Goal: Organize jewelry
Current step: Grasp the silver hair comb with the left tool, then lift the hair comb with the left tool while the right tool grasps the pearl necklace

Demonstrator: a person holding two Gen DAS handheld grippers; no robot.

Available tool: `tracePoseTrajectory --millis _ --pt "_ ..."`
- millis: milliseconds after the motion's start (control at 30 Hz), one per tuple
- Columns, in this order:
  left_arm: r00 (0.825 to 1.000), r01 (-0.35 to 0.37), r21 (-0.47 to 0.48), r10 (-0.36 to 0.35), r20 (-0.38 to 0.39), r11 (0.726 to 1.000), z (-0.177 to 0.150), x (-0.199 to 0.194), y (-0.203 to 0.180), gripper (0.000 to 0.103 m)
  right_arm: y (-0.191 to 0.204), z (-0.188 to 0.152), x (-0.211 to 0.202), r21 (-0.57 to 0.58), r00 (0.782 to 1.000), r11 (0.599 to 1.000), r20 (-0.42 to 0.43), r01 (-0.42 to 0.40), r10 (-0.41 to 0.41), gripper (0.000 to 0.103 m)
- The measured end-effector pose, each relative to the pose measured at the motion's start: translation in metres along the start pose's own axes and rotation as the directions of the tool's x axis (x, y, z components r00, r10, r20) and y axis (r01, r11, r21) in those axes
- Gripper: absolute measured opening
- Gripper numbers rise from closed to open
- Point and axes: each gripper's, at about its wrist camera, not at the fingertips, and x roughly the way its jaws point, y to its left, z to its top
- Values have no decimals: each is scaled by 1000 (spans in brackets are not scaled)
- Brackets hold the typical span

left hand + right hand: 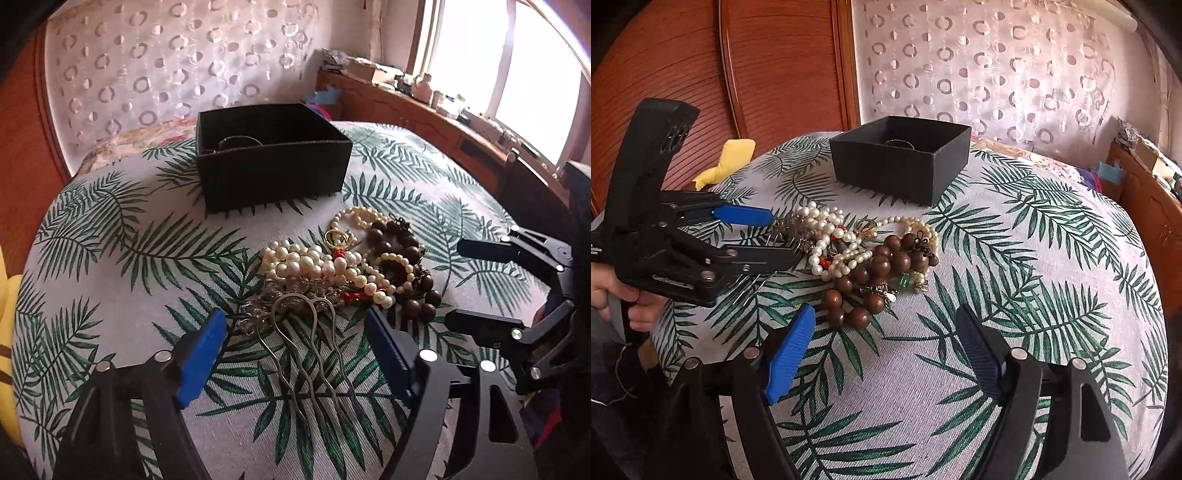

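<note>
A heap of jewelry lies on the palm-leaf cloth (110, 258): pearl strands (314, 262) (827, 236), brown wooden beads (399, 251) (879, 266), a gold ring (338, 238) (866, 227) and a silver wavy hair comb (306, 354). My left gripper (295, 350) (779, 236) is open, and the comb's prongs lie between its blue pads without touching them. My right gripper (886, 347) (465, 288) is open just short of the wooden beads, with only cloth between its fingers. Behind the heap stands an open black box (273, 173) (886, 173) with a thin bangle inside.
A yellow cloth (727, 162) lies at the far left edge of the covered surface. A hand (639, 306) holds the left gripper's handle. A wooden ledge (424, 110) with clutter runs under the window on the right; a patterned curtain (997, 74) hangs behind.
</note>
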Motion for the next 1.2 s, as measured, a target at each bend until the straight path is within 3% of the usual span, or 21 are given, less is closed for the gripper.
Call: tracePoseTrajectory --millis 133,300,800,1133,1200 --pt "999 -32 27 32 -14 999 1 7 -3 70 -1 0 1 8 1000 1000 1 -8 8 80" --pt "999 -45 48 45 -14 998 3 9 -5 57 0 0 2 -3 1000 1000 1 -7 7 80" --pt "998 -69 25 69 -3 997 -14 -9 13 56 1 -1 3 -5 1000 1000 -5 -7 7 80" --pt "994 -59 -56 64 85 997 -16 -37 31 56 5 5 3 -21 1000 1000 -6 -11 11 80" --pt "993 -61 -66 67 102 996 -17 -43 33 56 10 11 2 -41 1000 999 -2 -30 30 74"
